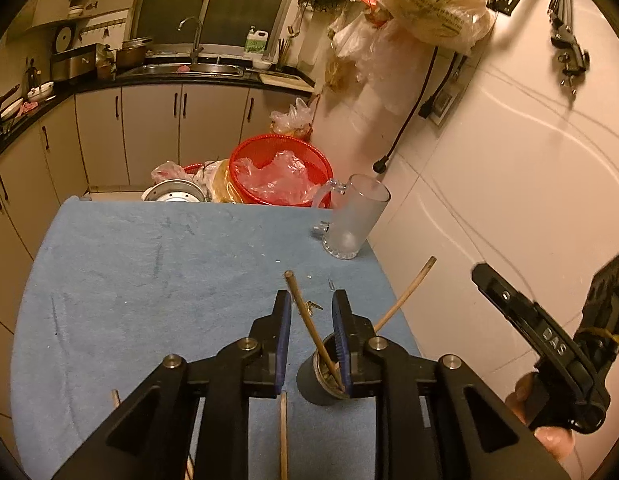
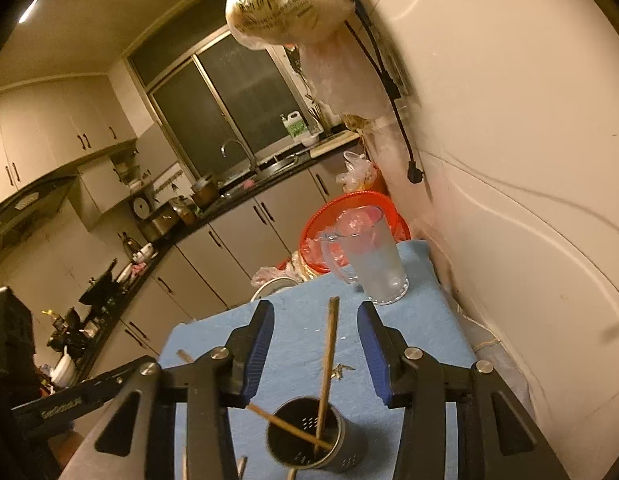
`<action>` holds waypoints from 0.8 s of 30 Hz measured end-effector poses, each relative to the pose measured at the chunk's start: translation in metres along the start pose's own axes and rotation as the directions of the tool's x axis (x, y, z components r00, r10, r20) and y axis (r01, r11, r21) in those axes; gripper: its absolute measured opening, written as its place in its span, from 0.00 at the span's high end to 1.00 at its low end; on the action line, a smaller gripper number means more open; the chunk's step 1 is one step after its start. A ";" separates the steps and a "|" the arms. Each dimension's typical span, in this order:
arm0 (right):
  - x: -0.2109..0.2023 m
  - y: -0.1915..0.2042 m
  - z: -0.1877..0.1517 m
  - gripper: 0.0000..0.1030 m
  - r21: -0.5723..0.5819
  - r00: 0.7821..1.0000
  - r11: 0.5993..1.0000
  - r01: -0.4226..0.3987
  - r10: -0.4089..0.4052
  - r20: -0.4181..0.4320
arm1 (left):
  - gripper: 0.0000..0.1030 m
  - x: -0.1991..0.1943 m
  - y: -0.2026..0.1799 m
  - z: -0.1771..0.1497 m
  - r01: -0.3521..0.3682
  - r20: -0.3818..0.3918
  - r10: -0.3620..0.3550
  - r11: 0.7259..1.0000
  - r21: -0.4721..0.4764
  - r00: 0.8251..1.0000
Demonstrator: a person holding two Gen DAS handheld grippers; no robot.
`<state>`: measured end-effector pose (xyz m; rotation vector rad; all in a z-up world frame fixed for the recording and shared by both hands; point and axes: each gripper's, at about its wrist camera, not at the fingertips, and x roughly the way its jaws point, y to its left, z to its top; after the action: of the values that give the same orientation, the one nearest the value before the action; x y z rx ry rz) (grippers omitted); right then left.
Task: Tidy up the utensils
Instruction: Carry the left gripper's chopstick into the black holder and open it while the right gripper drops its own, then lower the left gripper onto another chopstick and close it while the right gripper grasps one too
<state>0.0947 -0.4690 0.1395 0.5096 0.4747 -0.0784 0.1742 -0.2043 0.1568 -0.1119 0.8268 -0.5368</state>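
Observation:
A dark perforated utensil holder (image 1: pixel 315 384) (image 2: pixel 329 452) stands on the blue cloth (image 1: pixel 149 280) near the wall. Two wooden chopsticks stand in it. One chopstick (image 1: pixel 305 316) (image 2: pixel 329 344) rises between the pads of both grippers without touching them. The other chopstick (image 1: pixel 405 294) (image 2: pixel 285 426) leans out over the rim. My left gripper (image 1: pixel 311 296) is open above the holder. My right gripper (image 2: pixel 315 306) is open wider, just behind the holder. Loose chopsticks (image 1: pixel 283 432) (image 2: pixel 184 356) lie on the cloth close to me.
A frosted glass mug (image 1: pixel 355 216) (image 2: pixel 373 264) stands at the cloth's far right corner. Beyond the far edge are a red mesh basket (image 1: pixel 281 168) (image 2: pixel 349 208) and plastic bags. The tiled wall (image 1: pixel 509 160) runs along the right. A small metal scrap (image 1: pixel 313 305) lies on the cloth.

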 end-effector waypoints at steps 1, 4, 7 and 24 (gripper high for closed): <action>-0.006 0.003 -0.003 0.54 -0.004 1.000 1.000 -0.008 0.008 0.002 | 0.80 -0.005 0.002 -0.002 0.001 0.006 -0.001 1.000 0.000 1.000; -0.027 0.013 -0.017 0.54 -0.017 0.999 0.999 -0.049 0.049 -0.003 | 0.77 -0.025 0.014 -0.015 -0.016 0.029 0.016 1.000 0.004 0.999; -0.039 0.024 -0.042 0.54 -0.038 0.996 0.996 -0.083 0.082 -0.033 | 0.75 -0.040 0.029 -0.030 -0.035 0.038 0.035 0.999 -0.013 0.999; 0.010 0.064 -0.181 0.55 -0.069 0.918 0.988 -0.135 0.098 -0.384 | 0.69 -0.015 0.192 -0.141 -0.231 -0.229 0.171 0.935 -0.269 0.958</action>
<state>0.0401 -0.3246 0.0242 0.4596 0.8233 0.1612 0.1429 -0.0160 0.0137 -0.2450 1.1022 -0.2289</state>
